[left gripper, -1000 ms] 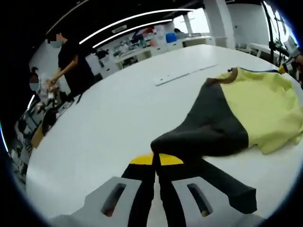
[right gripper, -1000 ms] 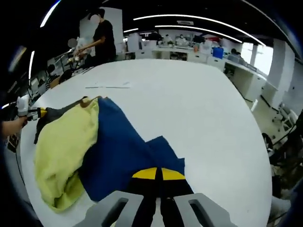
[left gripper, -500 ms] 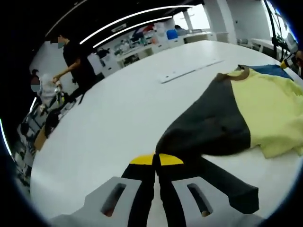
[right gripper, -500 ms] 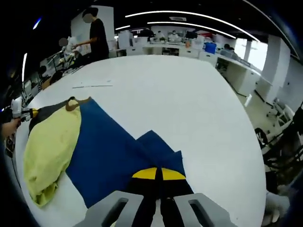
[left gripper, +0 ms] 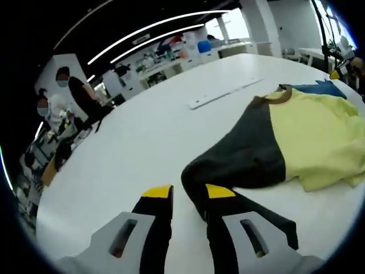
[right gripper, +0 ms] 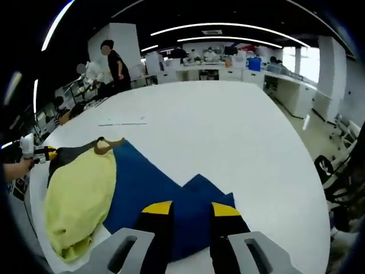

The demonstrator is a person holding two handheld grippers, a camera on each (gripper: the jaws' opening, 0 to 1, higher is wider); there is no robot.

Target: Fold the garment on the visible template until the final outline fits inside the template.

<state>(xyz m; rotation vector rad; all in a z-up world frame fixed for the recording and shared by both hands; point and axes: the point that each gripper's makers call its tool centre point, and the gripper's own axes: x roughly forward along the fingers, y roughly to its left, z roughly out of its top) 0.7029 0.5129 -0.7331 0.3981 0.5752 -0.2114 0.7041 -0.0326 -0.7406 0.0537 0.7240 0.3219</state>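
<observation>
Yellow, dark grey and blue garment (left gripper: 285, 148) spread flat on white bench (left gripper: 142, 142), brown collar (left gripper: 283, 90) toward far edge. Seen from left gripper view: grey sleeve (left gripper: 239, 165) reaching toward camera, yellow body panel beyond it, blue strip at far side. Left tongs (left gripper: 186, 193) parted, yellow-tipped jaws apart with bare bench and edge of grey sleeve between them; right jaw over sleeve, no cloth pinched. Long pale strip (left gripper: 225, 93) lying on bench beyond garment, well apart from it. Other tongs' yellow tip (left gripper: 336, 73) at far right edge, near blue side.

Seen from right gripper view: blue sleeve (right gripper: 188, 200) pointing toward camera, yellow panel (right gripper: 80, 200) to left, bunched at near end, grey part (right gripper: 71, 154) beyond. Right tongs (right gripper: 191, 210) likewise parted, jaws resting over blue sleeve end, cloth visible in gap, not gripped. Left tongs (right gripper: 34, 151) held in a hand (right gripper: 14, 168) at left edge, near grey side. Same pale strip (right gripper: 122, 122) on bench past collar.

Background: people (right gripper: 111, 63) standing at far side of bench, desks and cluttered shelves behind, long ceiling lights above.
</observation>
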